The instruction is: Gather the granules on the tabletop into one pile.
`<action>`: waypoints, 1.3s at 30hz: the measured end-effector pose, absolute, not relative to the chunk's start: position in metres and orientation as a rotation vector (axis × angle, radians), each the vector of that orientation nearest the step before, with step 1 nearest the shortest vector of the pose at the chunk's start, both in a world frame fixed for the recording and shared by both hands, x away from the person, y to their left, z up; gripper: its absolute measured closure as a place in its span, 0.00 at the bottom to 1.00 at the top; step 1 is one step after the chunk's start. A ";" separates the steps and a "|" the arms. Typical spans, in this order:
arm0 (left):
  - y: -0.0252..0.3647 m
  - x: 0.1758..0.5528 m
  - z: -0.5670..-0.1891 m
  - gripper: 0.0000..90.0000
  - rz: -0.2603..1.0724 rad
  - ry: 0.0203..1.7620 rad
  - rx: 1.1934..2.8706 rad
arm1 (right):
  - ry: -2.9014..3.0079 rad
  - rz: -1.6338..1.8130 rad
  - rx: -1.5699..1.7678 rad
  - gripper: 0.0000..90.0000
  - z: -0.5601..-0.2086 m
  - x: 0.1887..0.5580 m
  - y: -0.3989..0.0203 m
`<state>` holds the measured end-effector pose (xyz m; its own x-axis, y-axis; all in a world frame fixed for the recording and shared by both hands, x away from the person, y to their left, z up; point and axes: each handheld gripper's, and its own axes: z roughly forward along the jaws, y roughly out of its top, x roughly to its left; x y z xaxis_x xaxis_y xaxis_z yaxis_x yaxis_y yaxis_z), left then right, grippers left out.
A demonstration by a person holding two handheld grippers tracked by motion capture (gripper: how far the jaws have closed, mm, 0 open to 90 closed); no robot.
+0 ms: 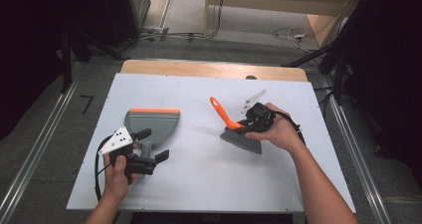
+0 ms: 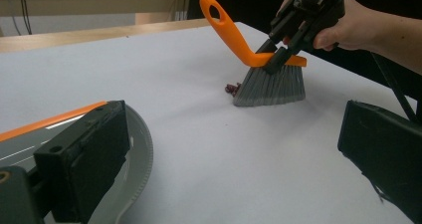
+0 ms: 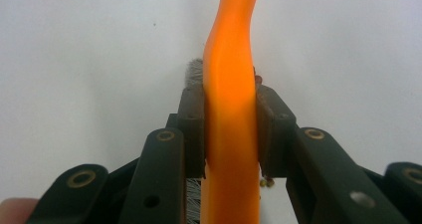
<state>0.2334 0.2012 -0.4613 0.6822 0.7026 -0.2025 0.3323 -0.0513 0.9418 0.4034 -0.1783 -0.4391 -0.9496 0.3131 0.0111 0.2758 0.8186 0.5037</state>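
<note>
On the white table (image 1: pixel 199 184) I count one dustpan (image 1: pixel 152 124), grey with an orange front edge, one hand brush (image 1: pixel 234 127) with an orange handle and grey bristles, and one small heap of dark reddish crumbs (image 2: pixel 231 88) lying just beside the bristles. There are two hand-held grippers, one in each of the person's hands. The right gripper (image 3: pixel 230 134) has its jaws clamped together on the orange handle of the brush, one pad pressed flat against each side of it, low down where the handle meets the brush head. In the left gripper view the brush stands tilted, bristles resting on the table right of the middle, the looped end of the handle pointing up and away. The left gripper (image 1: pixel 149 147) sits at the near left of the table, its two black jaws standing wide apart. One jaw hangs over the dustpan's rear, by its grey handle, and the other over bare table; whether either touches the pan I cannot tell. The dustpan lies flat, well apart from the brush, orange lip facing the far side.
</note>
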 end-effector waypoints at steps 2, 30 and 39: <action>0.202 0.233 -0.461 0.01 0.371 0.856 1.652 | 2.927 0.795 0.486 0.75 -0.439 0.405 -0.179; 0.201 0.234 -0.462 0.01 0.366 0.853 1.655 | 2.878 0.900 0.602 0.76 -0.410 0.394 -0.197; 0.200 0.234 -0.461 0.01 0.365 0.853 1.655 | 2.878 0.924 0.639 0.76 -0.401 0.385 -0.194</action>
<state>0.2339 0.2002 -0.4615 0.6843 0.7001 -0.2037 0.3354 -0.0541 0.9405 0.3849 -0.1936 -0.4014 -0.9131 0.4008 0.0753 0.3698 0.7358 0.5673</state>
